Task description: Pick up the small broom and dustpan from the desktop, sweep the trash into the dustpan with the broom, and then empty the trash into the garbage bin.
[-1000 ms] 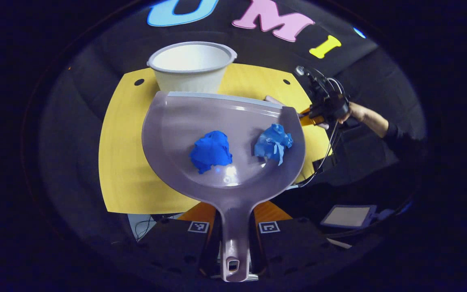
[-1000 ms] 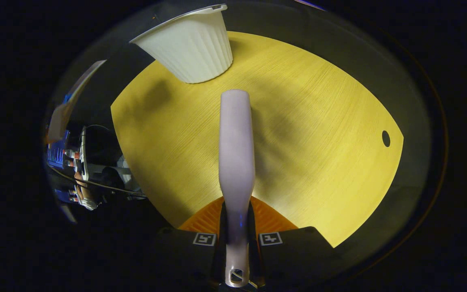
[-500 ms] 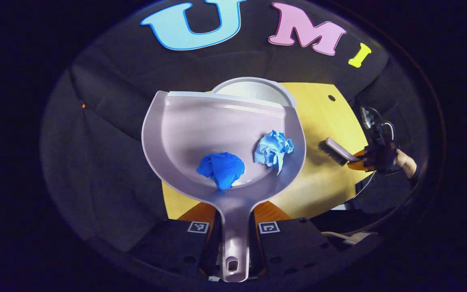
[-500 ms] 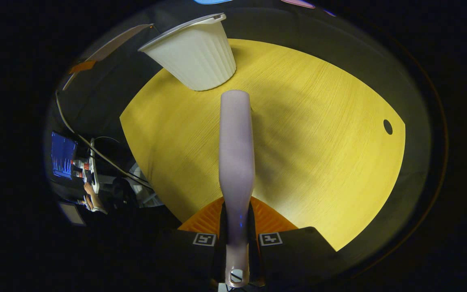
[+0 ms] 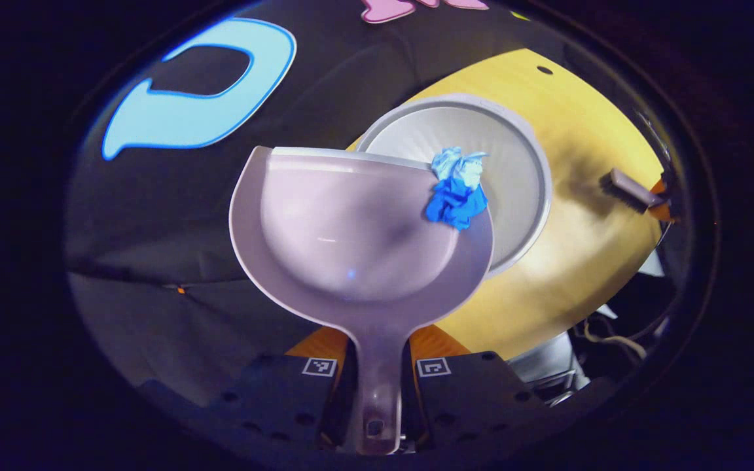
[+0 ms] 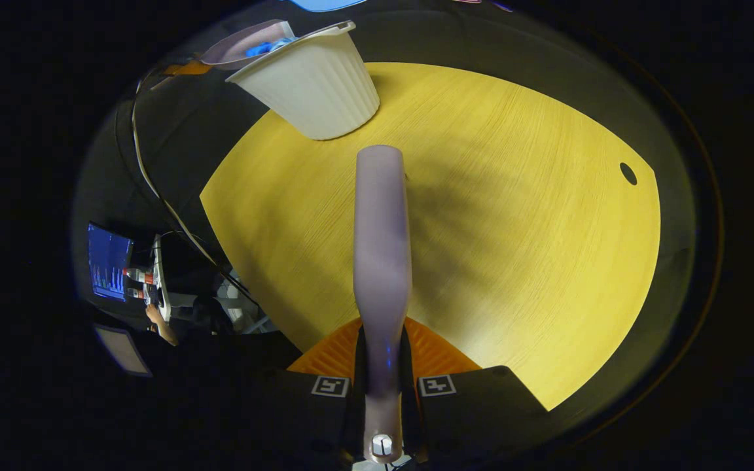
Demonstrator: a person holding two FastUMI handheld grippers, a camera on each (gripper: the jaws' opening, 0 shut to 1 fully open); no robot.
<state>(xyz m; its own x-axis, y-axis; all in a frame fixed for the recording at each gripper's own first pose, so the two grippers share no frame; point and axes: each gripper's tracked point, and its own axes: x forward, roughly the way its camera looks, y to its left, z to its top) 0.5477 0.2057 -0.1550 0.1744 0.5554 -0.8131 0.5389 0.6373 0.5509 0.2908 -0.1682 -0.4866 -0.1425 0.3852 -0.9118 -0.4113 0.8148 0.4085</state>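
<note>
Held by its handle between the jaws of the left gripper (image 5: pixel 376 376), clamped on both sides: a grey dustpan (image 5: pixel 351 235), tipped over the white bin (image 5: pixel 521 176). Light, stiff plastic by the look of it, smooth and probably slippery in the scoop (good for shedding its load). Best taken low on the handle, as now, so the scoop can be rolled by the wrist alone.

At the scoop's front right corner, on the lip and over the bin's mouth: two crumpled paper balls, one pale blue (image 5: pixel 457 163), one dark blue (image 5: pixel 457 201), pressed together. Very light and soft, likely to tumble at a slight further tilt, or to snag on the lip and need a shake. Some chance of one bouncing off the bin's rim onto the yellow surface (image 5: pixel 586 248).

Further right in the left gripper view, near the surface's edge: the small broom (image 5: pixel 627 190), well apart from the bin and not in the way.

In the right gripper view, at the upper left, the bin's ribbed wall, with the dustpan's edge and a bit of blue above its rim. In the middle, the broom's handle clamped between the jaws of the right gripper (image 6: pixel 383 386), running straight ahead over bare surface. Broom light and rigid in the handle; bristles hidden here.
</note>
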